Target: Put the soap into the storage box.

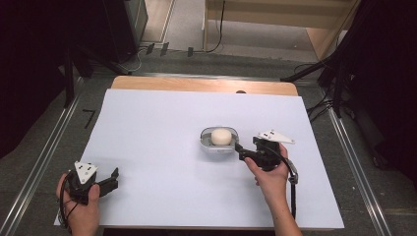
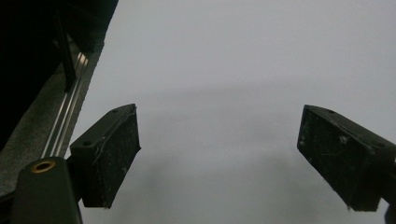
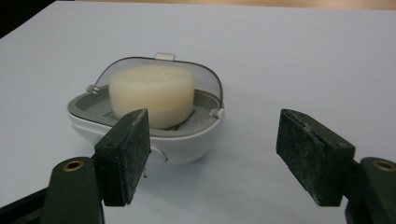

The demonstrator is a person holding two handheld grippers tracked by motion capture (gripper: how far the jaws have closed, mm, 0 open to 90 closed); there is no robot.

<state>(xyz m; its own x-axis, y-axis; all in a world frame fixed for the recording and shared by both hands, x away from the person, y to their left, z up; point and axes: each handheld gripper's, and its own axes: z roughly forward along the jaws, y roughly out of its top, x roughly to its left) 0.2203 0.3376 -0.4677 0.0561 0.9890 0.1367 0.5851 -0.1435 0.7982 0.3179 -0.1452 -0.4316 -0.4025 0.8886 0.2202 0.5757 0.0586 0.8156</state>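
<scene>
A small white case (image 1: 205, 145) with a grey inner rim sits right of the table's middle, its clear lid (image 3: 211, 80) tipped back. A cream round block (image 1: 221, 136) stands in it. My right gripper (image 1: 240, 152) is open just to the right of the case, jaws pointing at it and not touching. In the right gripper view the case (image 3: 187, 147) and the block (image 3: 152, 93) lie just beyond the left jaw of that gripper (image 3: 212, 120). My left gripper (image 1: 114, 180) is open at the near left of the table, and in its own view the left gripper (image 2: 217, 126) has nothing between its jaws.
A white sheet (image 1: 162, 123) covers the table, with a wooden edge (image 1: 196, 84) at the far side. Metal rails (image 1: 44, 157) run along the floor on both sides. Dark stands and cables (image 1: 334, 73) are off the far right corner.
</scene>
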